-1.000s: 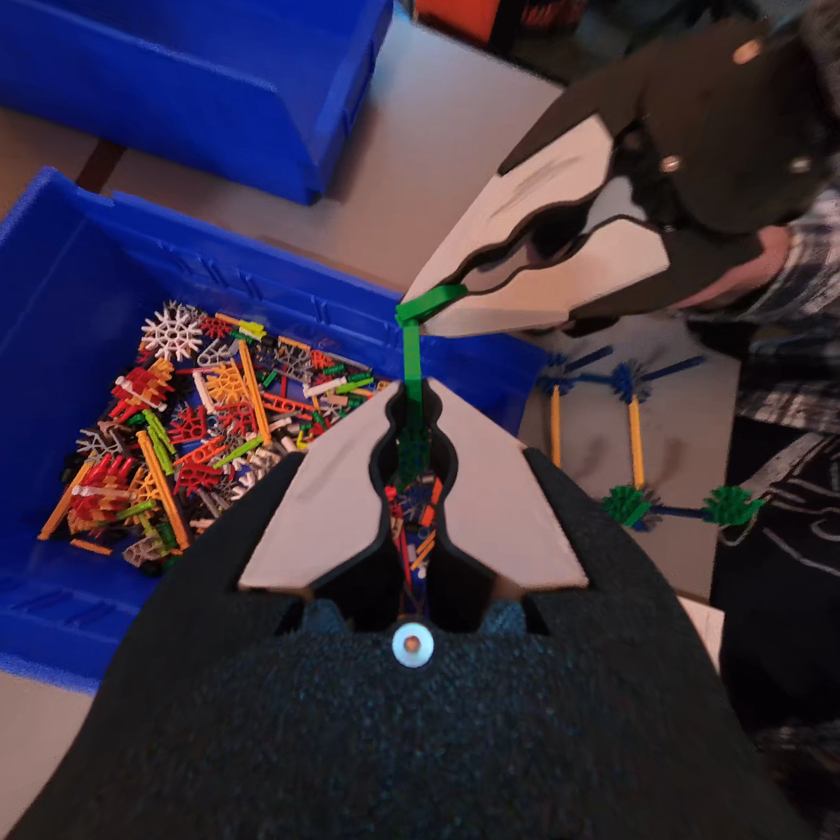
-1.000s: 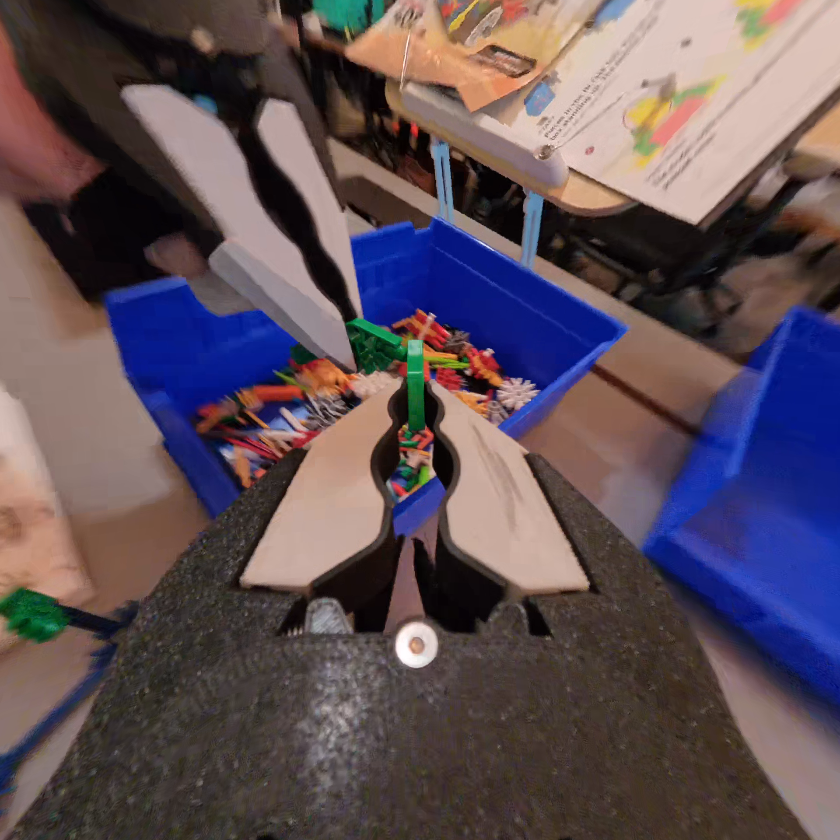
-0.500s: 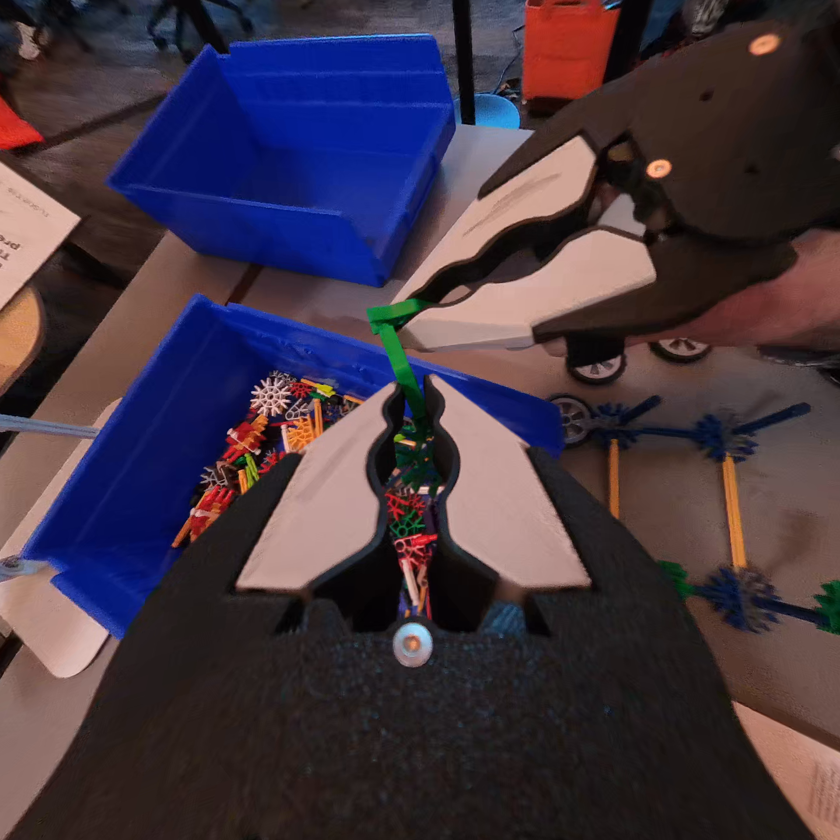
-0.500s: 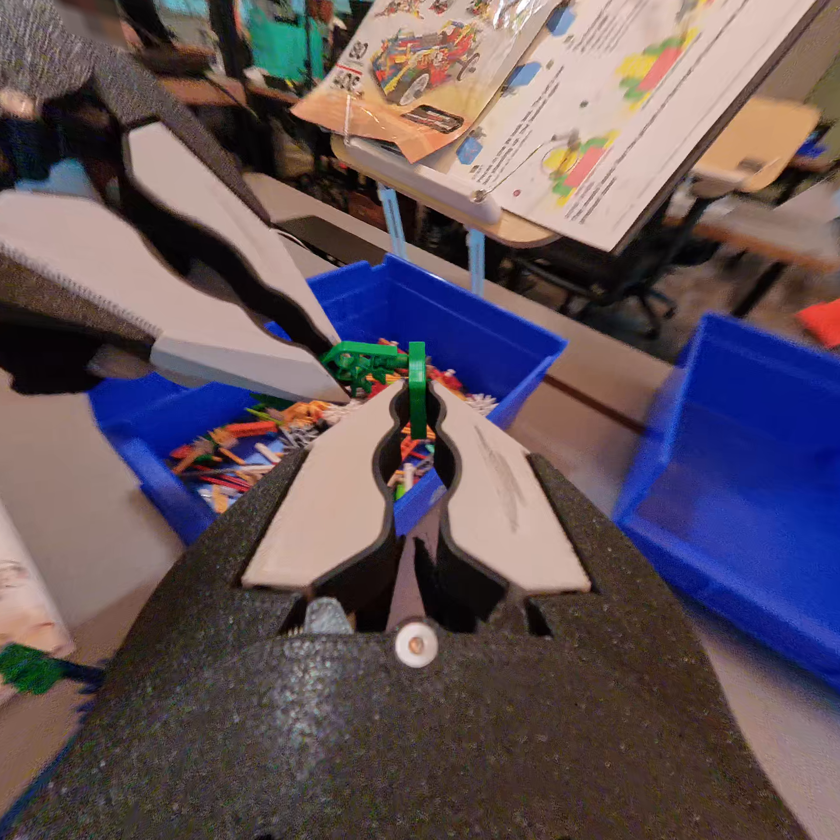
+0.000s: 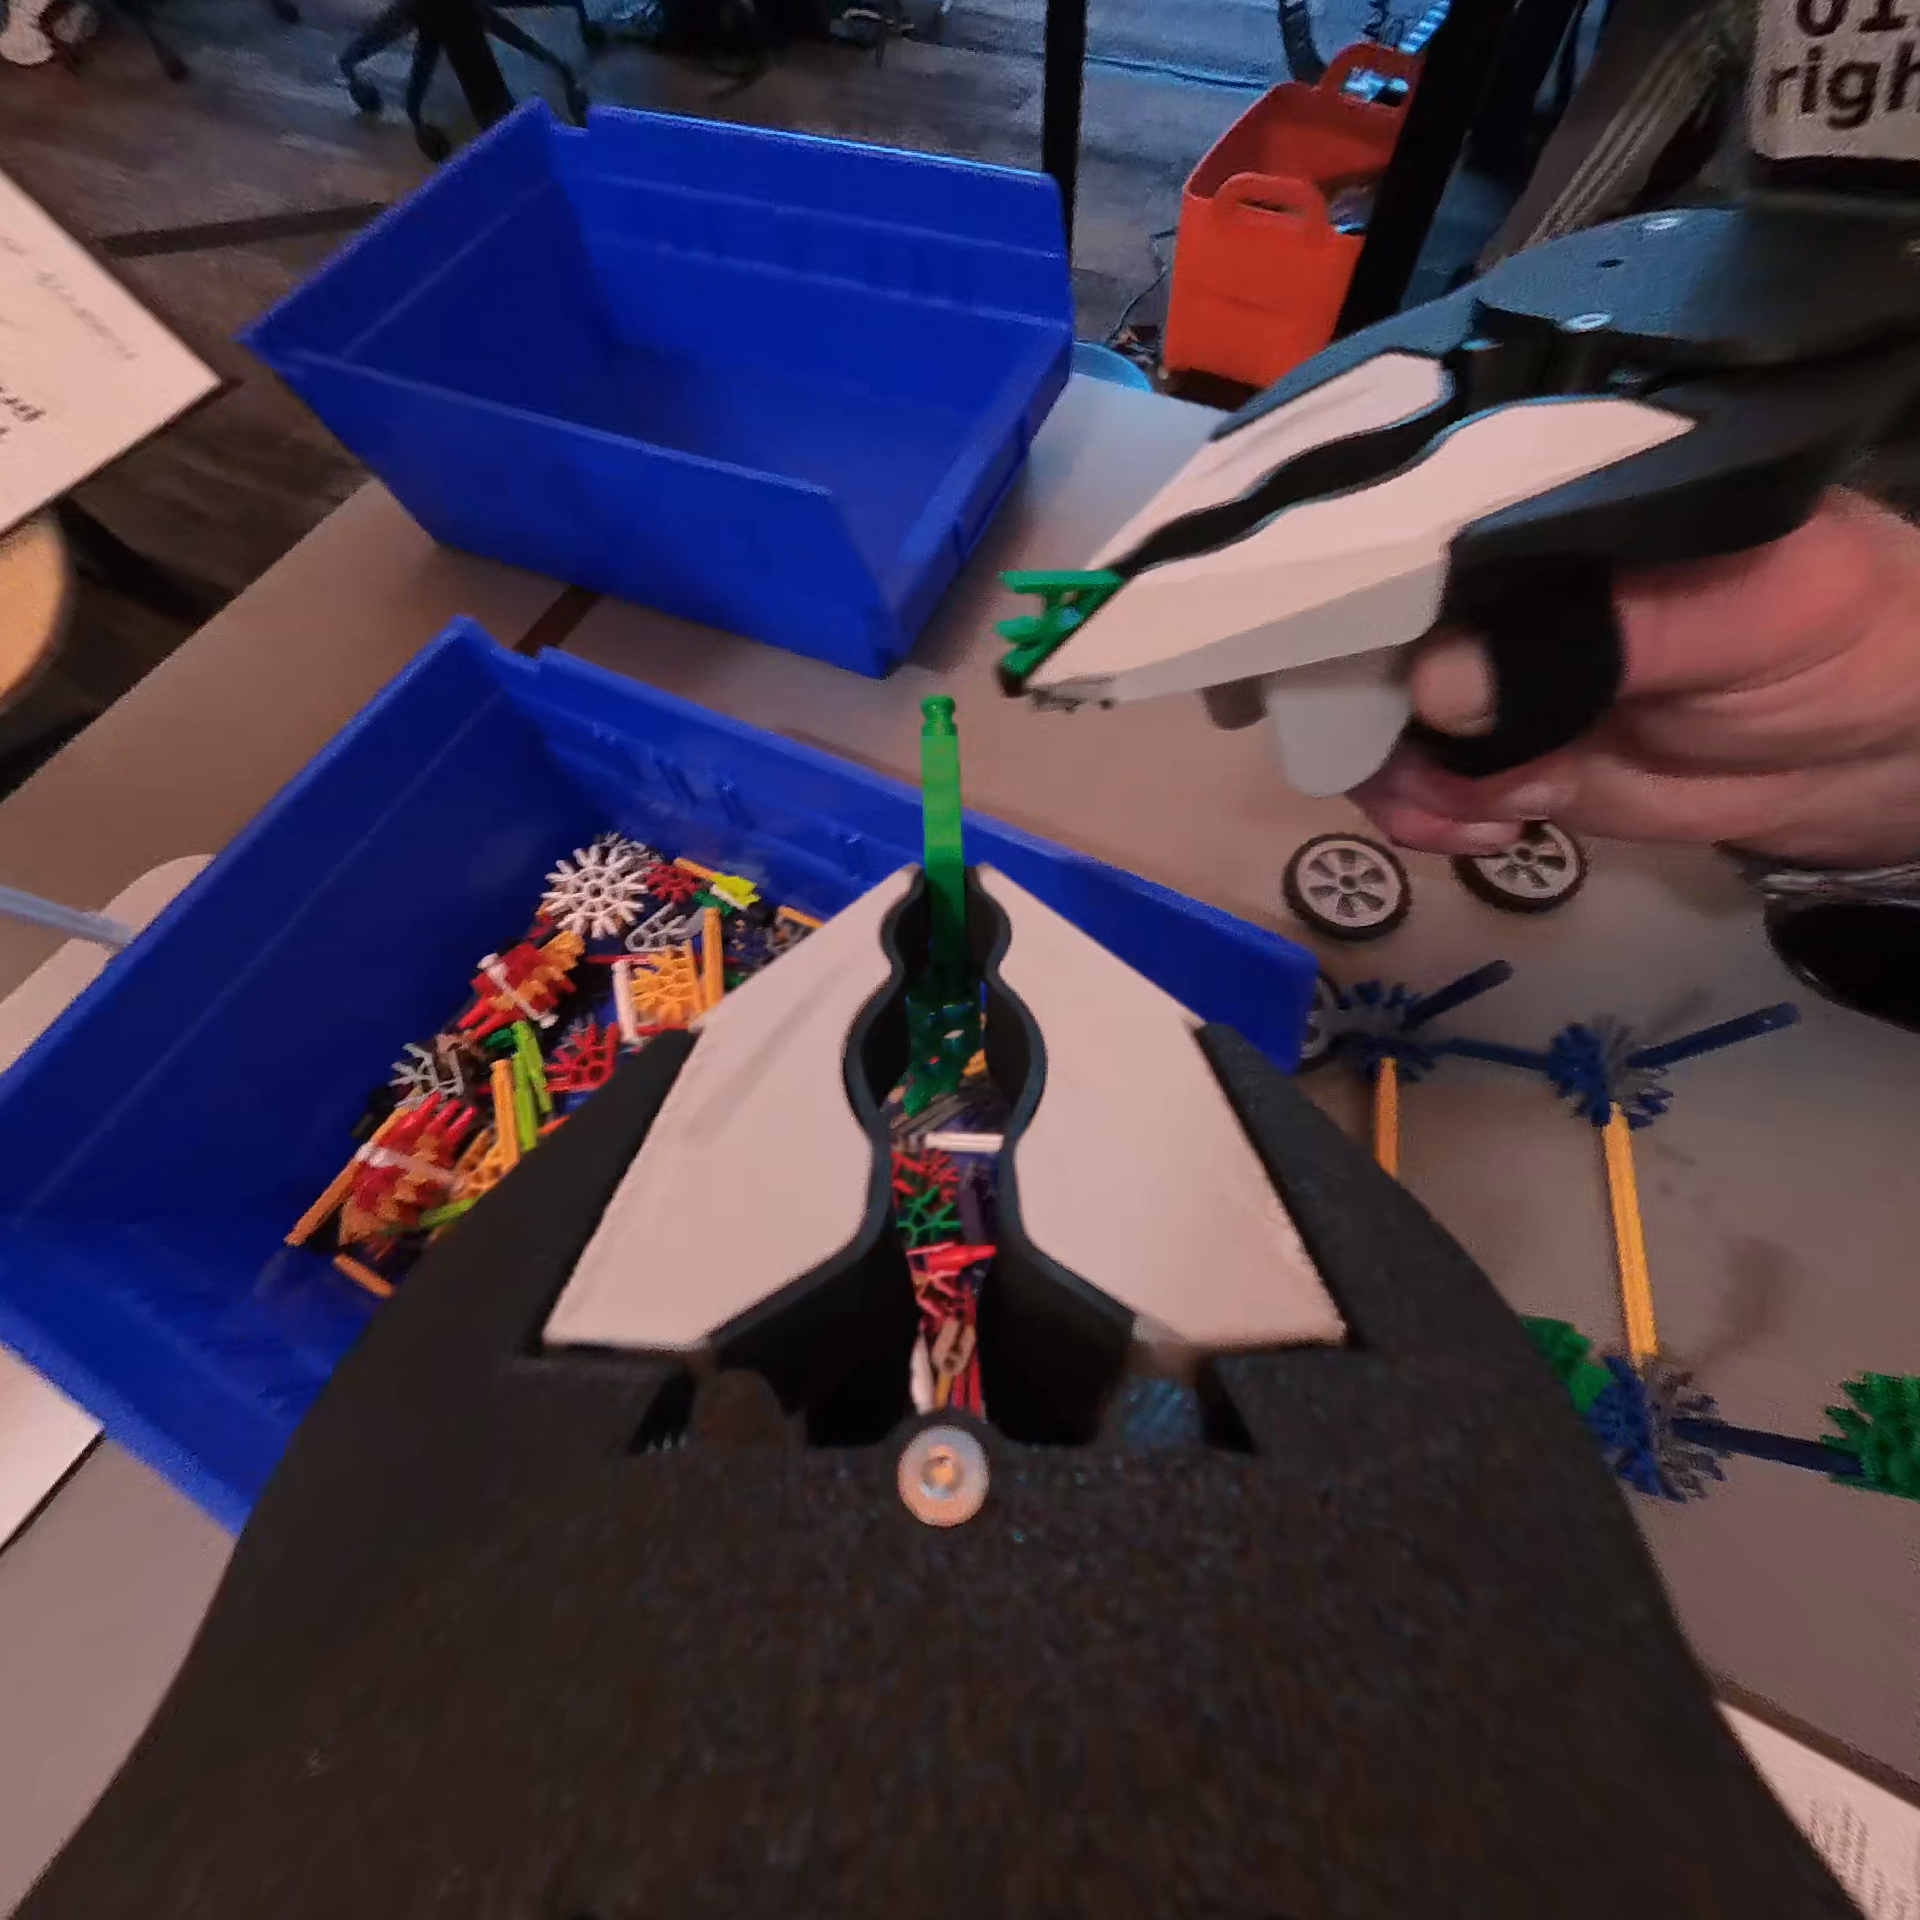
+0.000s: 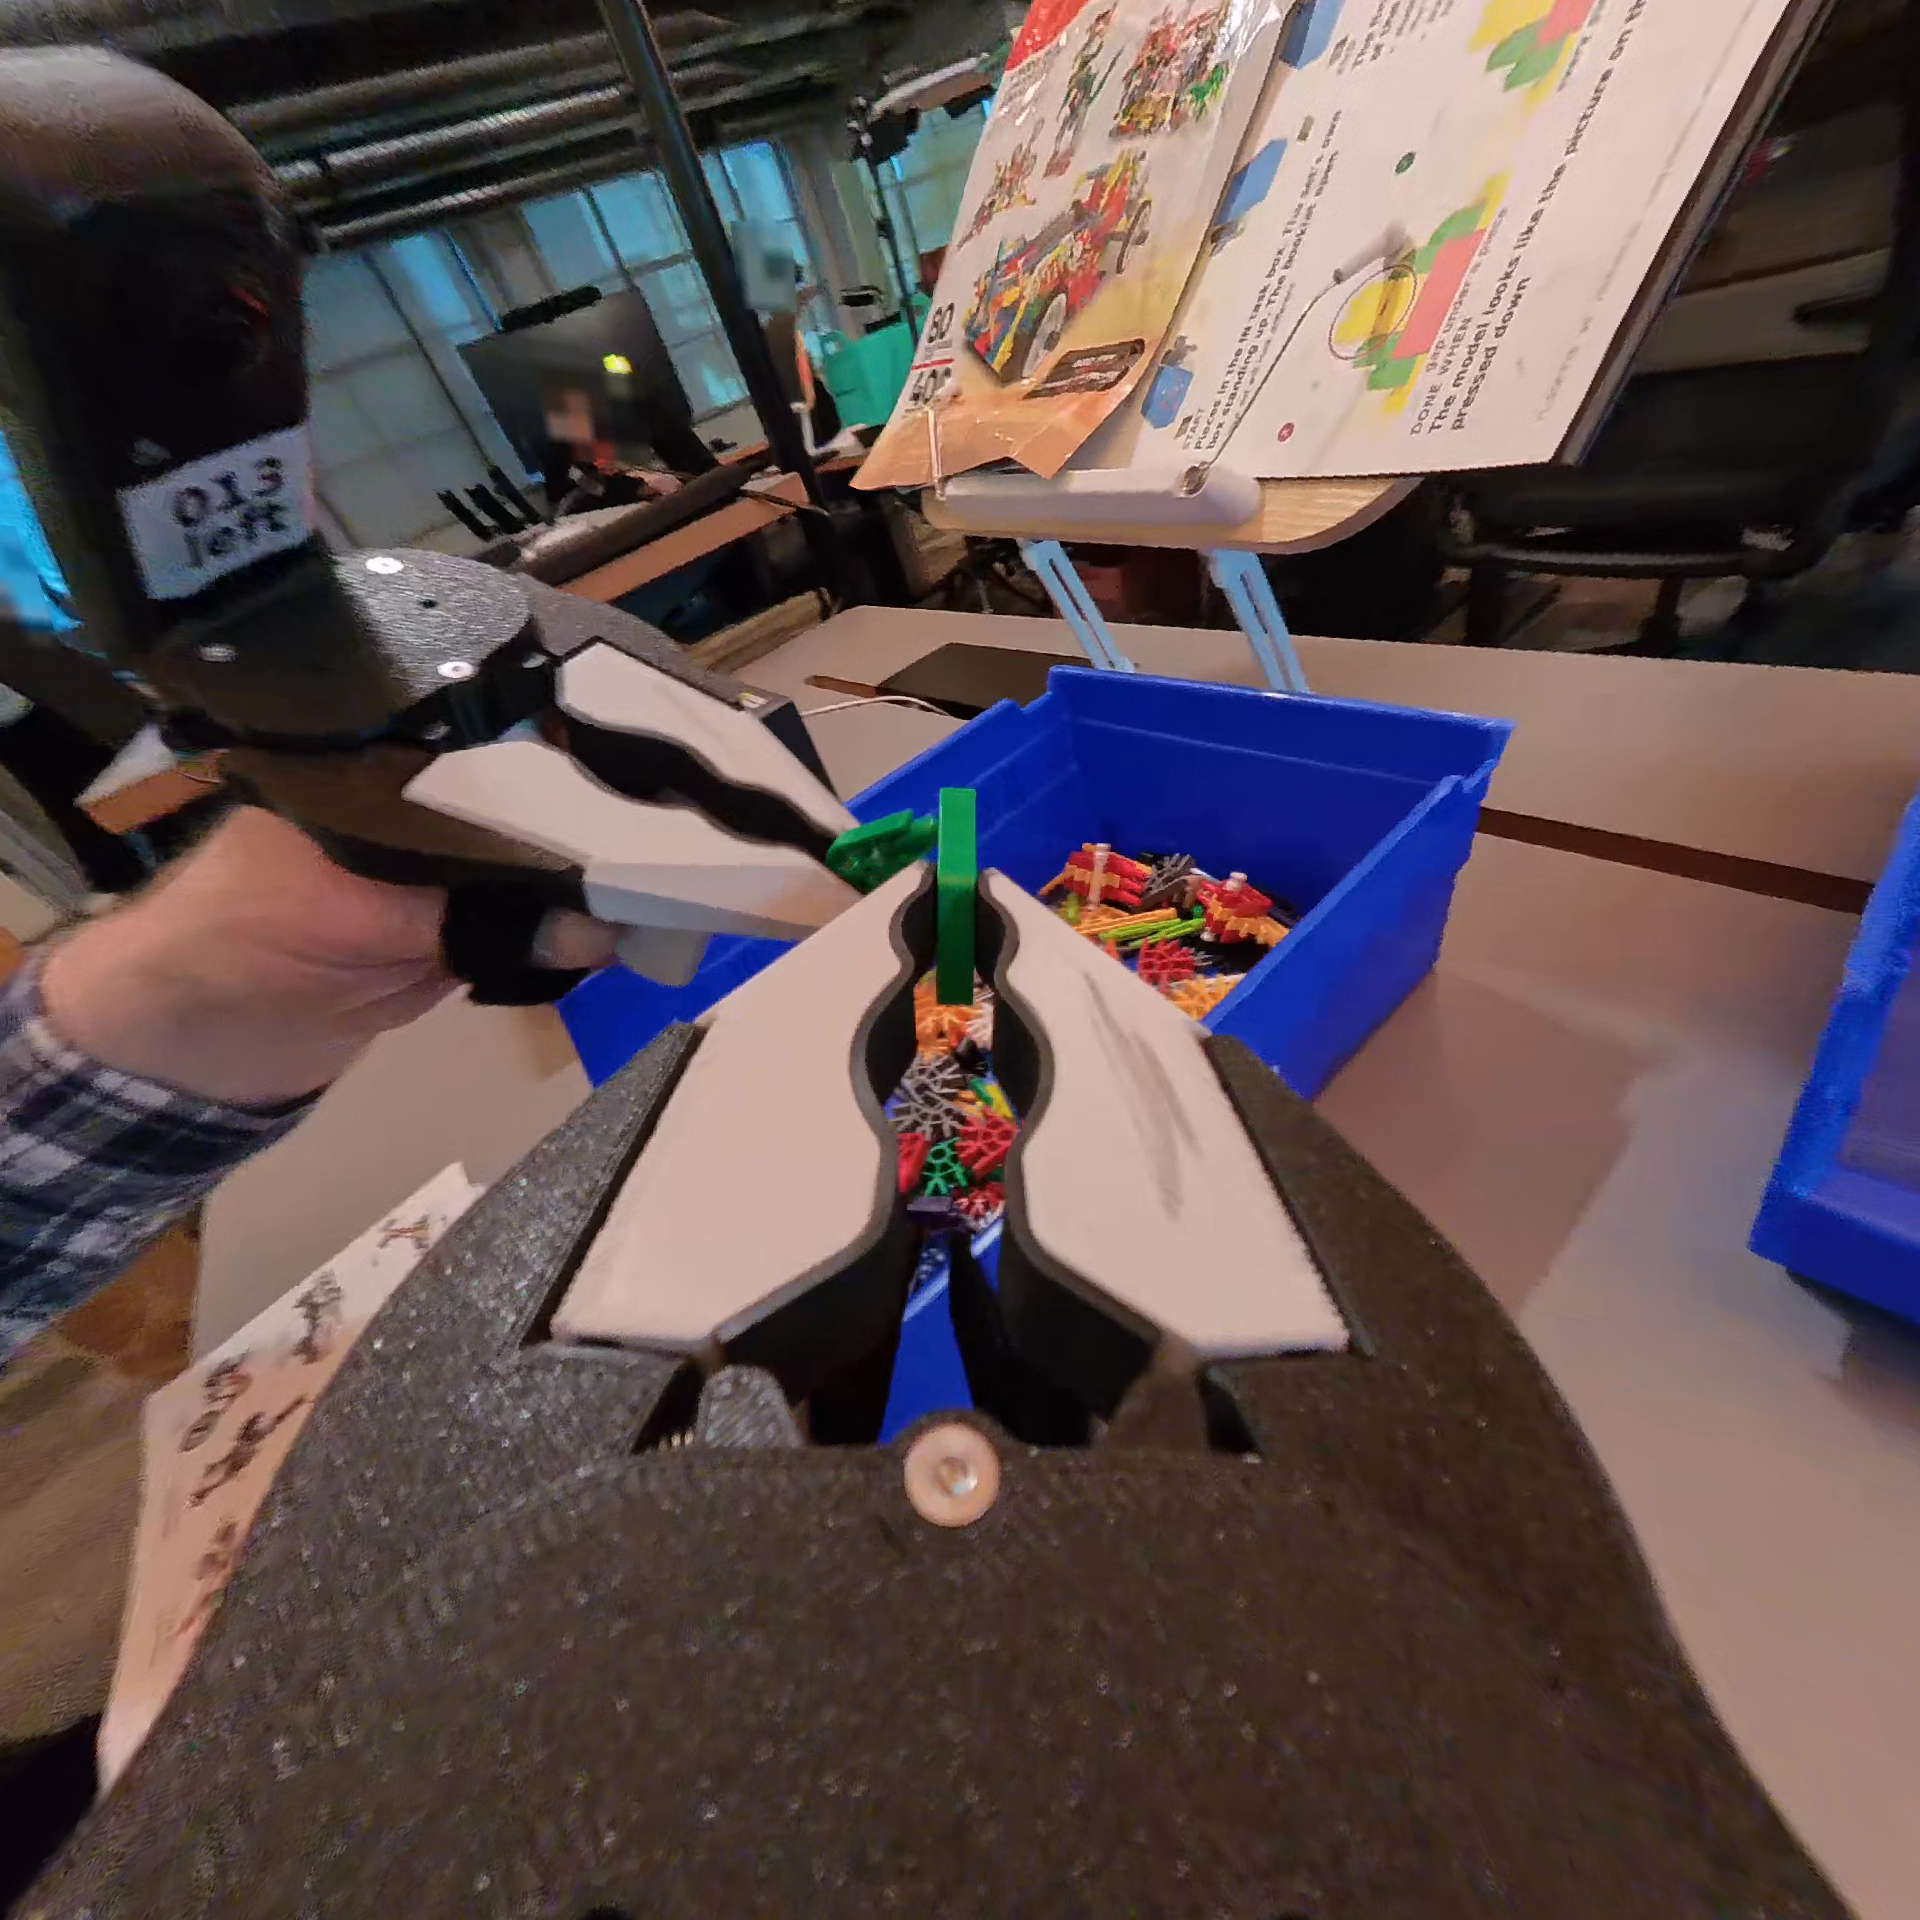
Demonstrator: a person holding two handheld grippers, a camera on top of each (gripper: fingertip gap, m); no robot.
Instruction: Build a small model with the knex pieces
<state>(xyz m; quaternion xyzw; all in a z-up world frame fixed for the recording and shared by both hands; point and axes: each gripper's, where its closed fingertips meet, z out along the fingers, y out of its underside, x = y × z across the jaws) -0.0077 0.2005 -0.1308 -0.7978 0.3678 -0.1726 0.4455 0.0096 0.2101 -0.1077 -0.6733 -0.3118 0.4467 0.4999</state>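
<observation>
The left claw (image 5: 943, 894) is clamped on a green rod (image 5: 940, 800) that sticks up past its tips; the right claw (image 6: 954, 894) pinches a green connector (image 6: 956, 883); the two pieces sit just apart, above a blue bin (image 5: 260, 935) of mixed parts on the counter (image 5: 1195, 790); an empty blue bin (image 5: 675, 416) stands behind.

Blue bins (image 5: 717, 436), a green rod (image 5: 940, 821), a green connector (image 5: 1044, 618), an orange container (image 5: 1262, 260), perhaps a plaid sleeve (image 6: 83, 1164).

White printed label on each tongs' body (image 6: 213, 512), printed instruction sheets (image 6: 1434, 229) on stand
</observation>
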